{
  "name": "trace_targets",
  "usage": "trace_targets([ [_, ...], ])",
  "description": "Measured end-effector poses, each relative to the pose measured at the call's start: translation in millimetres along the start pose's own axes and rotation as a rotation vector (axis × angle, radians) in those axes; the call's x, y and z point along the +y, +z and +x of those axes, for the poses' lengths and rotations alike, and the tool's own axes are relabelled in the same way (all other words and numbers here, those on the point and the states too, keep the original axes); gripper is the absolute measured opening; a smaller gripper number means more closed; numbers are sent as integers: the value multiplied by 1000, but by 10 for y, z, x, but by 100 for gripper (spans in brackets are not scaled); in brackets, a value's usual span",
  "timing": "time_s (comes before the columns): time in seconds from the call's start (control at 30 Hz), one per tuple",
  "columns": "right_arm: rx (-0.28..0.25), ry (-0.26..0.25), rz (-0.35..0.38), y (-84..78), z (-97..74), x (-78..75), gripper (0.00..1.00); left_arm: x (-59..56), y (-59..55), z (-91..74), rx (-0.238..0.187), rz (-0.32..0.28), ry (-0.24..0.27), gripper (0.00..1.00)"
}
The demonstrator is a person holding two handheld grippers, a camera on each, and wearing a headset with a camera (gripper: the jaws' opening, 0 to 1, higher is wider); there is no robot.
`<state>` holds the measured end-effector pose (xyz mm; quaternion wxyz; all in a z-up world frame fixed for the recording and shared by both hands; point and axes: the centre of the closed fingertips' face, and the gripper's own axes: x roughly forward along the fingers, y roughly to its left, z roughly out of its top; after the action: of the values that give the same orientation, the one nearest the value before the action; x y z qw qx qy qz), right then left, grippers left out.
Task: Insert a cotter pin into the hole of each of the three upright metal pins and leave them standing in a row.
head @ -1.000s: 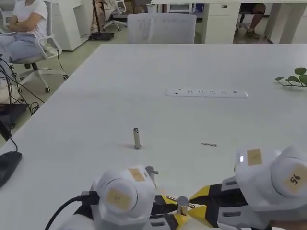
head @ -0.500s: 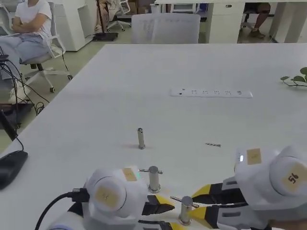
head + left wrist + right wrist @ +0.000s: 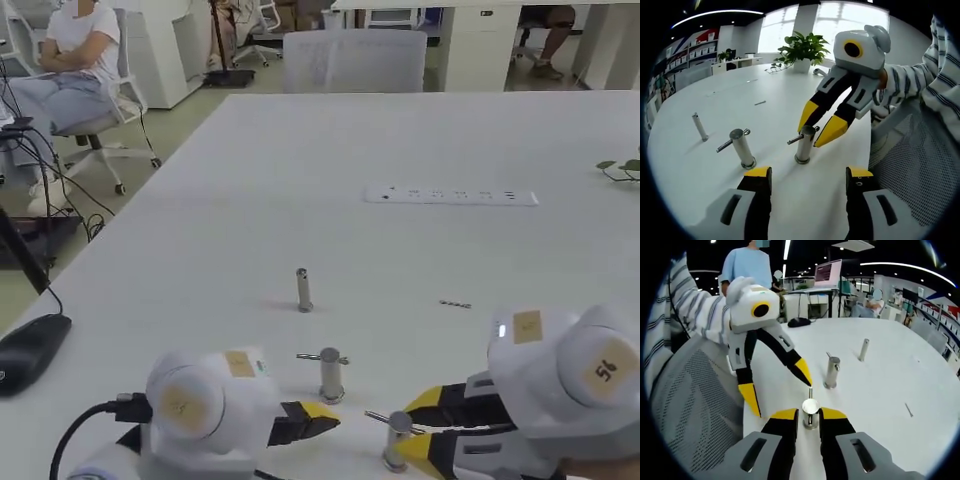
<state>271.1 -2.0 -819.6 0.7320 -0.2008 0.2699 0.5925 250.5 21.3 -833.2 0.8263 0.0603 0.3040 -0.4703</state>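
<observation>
Workbench (image 3: 350, 140), power strip (image 3: 450, 195), stray cotter pin (image 3: 455, 304), right gripper (image 3: 809, 411) clasping metal pin (image 3: 398, 442)

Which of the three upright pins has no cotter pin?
The farthest pin, standing alone: its top is bare. The middle pin and the nearest pin each carry a cotter pin through the top.

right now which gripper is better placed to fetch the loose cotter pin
Right, probably. The loose cotter pin lies on the side of the right gripper; the left gripper is open but sits beyond the middle pin.
</observation>
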Motion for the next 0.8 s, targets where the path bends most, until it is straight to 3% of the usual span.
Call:
trace_targets([
  [0.13,6,1,2,-5,13,-7,18,5,32,-51,-25,-18,8,70],
  [0.37,7,0,4,-14,40,-11,18,-49,-40,-75,-1,-11,-3,88],
  [0.5,6,-2,11,-18,53,-16,18,-81,-77,-98,9,-34,-14,89],
  [0.67,7,-1,13,-26,67,-12,18,-90,-54,-121,-10,-49,-18,98],
  [0.8,6,-4,16,-39,78,-15,18,-83,-43,-138,-16,-55,-14,99],
])
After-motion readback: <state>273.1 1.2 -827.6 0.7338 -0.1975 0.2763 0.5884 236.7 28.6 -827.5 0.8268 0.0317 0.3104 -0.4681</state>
